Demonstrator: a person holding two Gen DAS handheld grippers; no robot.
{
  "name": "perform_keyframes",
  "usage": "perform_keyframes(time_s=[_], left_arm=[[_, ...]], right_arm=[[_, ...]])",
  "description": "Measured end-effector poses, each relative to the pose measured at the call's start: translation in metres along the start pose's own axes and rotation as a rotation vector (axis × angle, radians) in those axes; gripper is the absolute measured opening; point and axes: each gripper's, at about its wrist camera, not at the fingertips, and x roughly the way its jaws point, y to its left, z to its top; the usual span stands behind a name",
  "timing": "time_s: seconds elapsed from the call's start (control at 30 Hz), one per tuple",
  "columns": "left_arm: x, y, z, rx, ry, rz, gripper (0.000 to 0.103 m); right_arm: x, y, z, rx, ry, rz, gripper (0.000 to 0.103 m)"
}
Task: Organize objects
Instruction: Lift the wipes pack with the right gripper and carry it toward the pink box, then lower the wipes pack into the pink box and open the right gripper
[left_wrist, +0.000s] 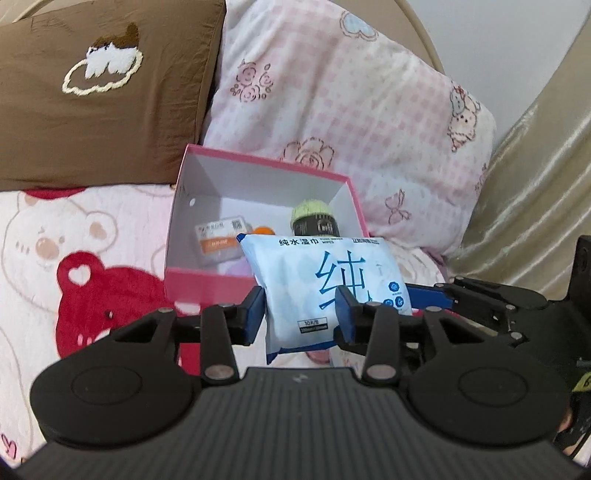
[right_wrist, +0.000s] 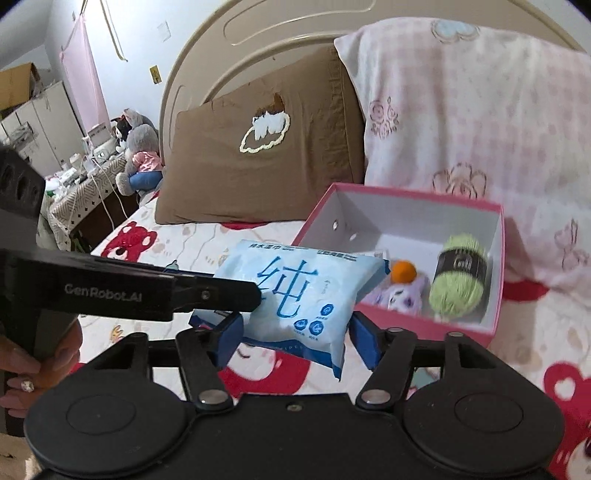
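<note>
Wet-wipes pack (left_wrist: 325, 291), pale blue with large blue characters, is in the air just in front of the pink box's (left_wrist: 207, 284) near wall, tilted, its upper edge over the rim.

Left gripper (left_wrist: 301, 314): jaws narrow, pack between them. In the right wrist view its black finger lies against the pack's left end, so it seems to carry the pack there, though contact at the pads is not clear.

Right gripper (right_wrist: 297, 334): jaws about half wide, one on each side of the pack's lower edge, a gap showing at both. Not gripping, as far as I can tell.

Box is open-topped and sits on the bear-print bedspread (left_wrist: 55, 258) against a pink checked pillow (left_wrist: 351, 110). Inside: green yarn ball (right_wrist: 460, 277), small orange ball (right_wrist: 403, 271), lilac soft item (right_wrist: 400, 297), small orange-and-white carton (left_wrist: 219, 240).

Judgement: pack is held high and angled to clear the near wall before going in. Free floor lies towards the front-left.
</note>
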Motion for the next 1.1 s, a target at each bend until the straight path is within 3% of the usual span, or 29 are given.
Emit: perform_keyframes(time_s=[0.27, 0.37, 0.47, 0.8, 1.1], left_arm=[[0.033, -0.006, 0.048, 0.011, -0.037, 0.023, 0.044], [0.051, -0.004, 0.061, -0.007, -0.025, 0.035, 0.044], [0.068, 0.001, 0.069, -0.030, -0.034, 0.041, 0.044], [0.113, 0.024, 0.074, -0.024, -0.053, 0.112, 0.044], [0.164, 0.051, 0.066, -0.024, 0.031, 0.157, 0.038]], right_arm=[[0.023, -0.020, 0.044, -0.055, -0.044, -0.041, 0.081], [0.037, -0.034, 0.053, 0.002, -0.073, -0.020, 0.083], [0.053, -0.044, 0.059, 0.004, -0.073, -0.053, 0.083], [0.098, -0.061, 0.063, -0.050, -0.071, -0.034, 0.085], [0.152, -0.091, 0.046, 0.019, -0.034, 0.039, 0.086]])
